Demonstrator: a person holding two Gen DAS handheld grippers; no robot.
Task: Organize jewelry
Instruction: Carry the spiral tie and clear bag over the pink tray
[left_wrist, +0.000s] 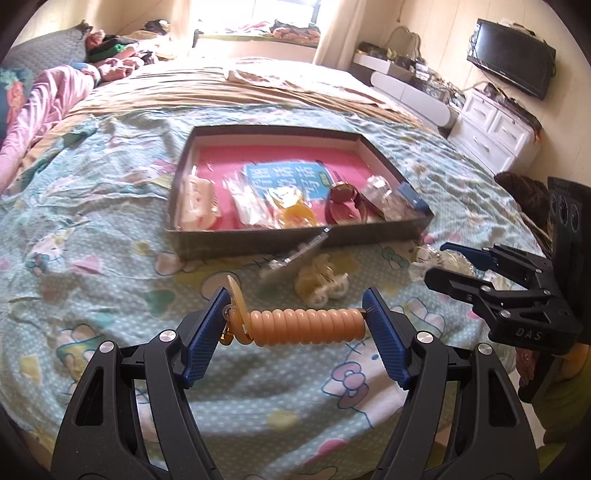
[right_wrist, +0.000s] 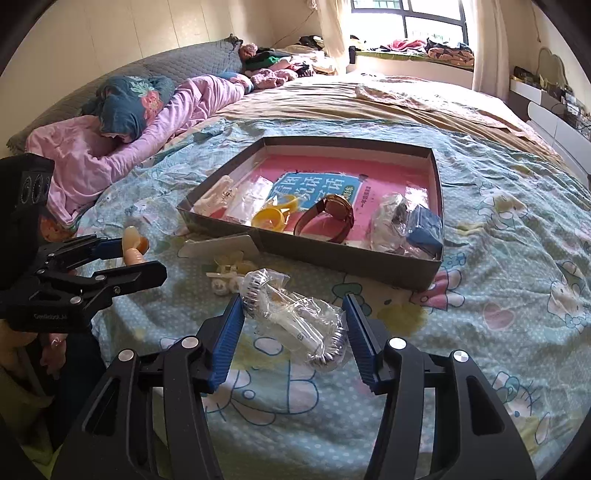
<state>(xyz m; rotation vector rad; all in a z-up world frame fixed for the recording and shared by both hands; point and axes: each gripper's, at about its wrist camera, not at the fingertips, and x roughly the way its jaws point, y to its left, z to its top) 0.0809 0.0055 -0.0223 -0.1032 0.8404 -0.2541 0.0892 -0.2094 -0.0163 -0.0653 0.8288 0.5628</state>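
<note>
Left wrist view: left gripper (left_wrist: 295, 321) jaws clamp the orange coil tie (left_wrist: 306, 326) lying crosswise; right gripper (right_wrist: 293, 319) jaws clamp a plastic-wrapped bracelet (right_wrist: 299, 321).

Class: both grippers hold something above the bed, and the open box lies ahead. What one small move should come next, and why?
Probably carry the left gripper forward over the box and release. Its pads already clamp the orange coil hair tie endwise, clear of the bedspread, and the box holds similar pieces. The right gripper, gripping a clear bag, can follow.
</note>
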